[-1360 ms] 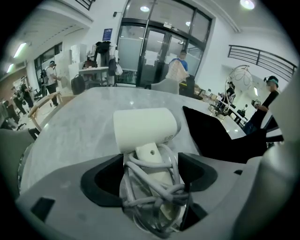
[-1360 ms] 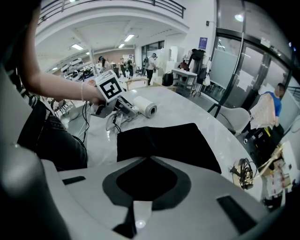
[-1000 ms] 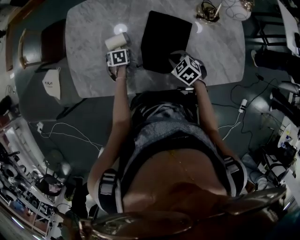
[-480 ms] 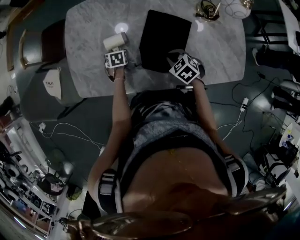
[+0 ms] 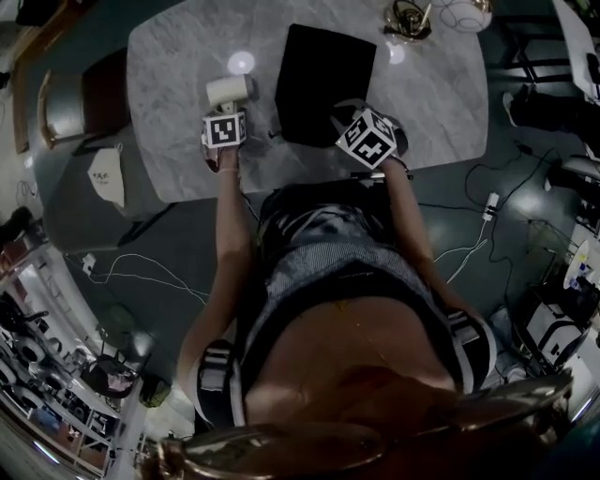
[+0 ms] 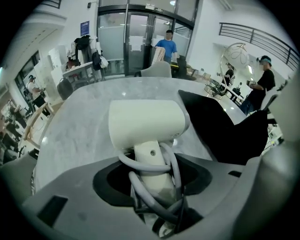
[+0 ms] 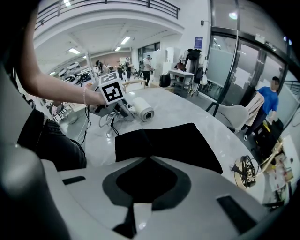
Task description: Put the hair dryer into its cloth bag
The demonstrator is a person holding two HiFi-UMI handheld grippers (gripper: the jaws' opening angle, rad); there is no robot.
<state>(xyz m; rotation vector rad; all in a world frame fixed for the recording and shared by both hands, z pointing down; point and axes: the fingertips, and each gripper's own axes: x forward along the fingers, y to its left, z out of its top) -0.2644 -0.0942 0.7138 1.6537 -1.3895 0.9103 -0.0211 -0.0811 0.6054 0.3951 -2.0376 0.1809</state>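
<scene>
A white hair dryer (image 5: pixel 228 90) lies on the marble table (image 5: pixel 178 56), its grey cord wound round the handle. My left gripper (image 5: pixel 226 111) sits over that handle. In the left gripper view the handle and cord (image 6: pixel 152 176) fill the gap between the jaws, which have just been closing onto them; the barrel (image 6: pixel 147 122) points away. The black cloth bag (image 5: pixel 323 84) lies flat to the right of the dryer. My right gripper (image 5: pixel 353 118) is shut on the bag's near edge (image 7: pixel 147 161). The right gripper view also shows the dryer (image 7: pixel 141 110) and the left gripper (image 7: pixel 125 108).
A gold wire stand with a cable (image 5: pixel 410 19) sits at the table's far right. A chair (image 5: pixel 89 94) stands at the table's left end, with a white sheet (image 5: pixel 105 173) near it. Cables (image 5: pixel 141 267) trail over the floor. People stand in the background.
The left gripper has rolled a little and shifted slightly left over the dryer's handle, and its jaws have drawn in on the handle. The right gripper has stayed on the bag's edge.
</scene>
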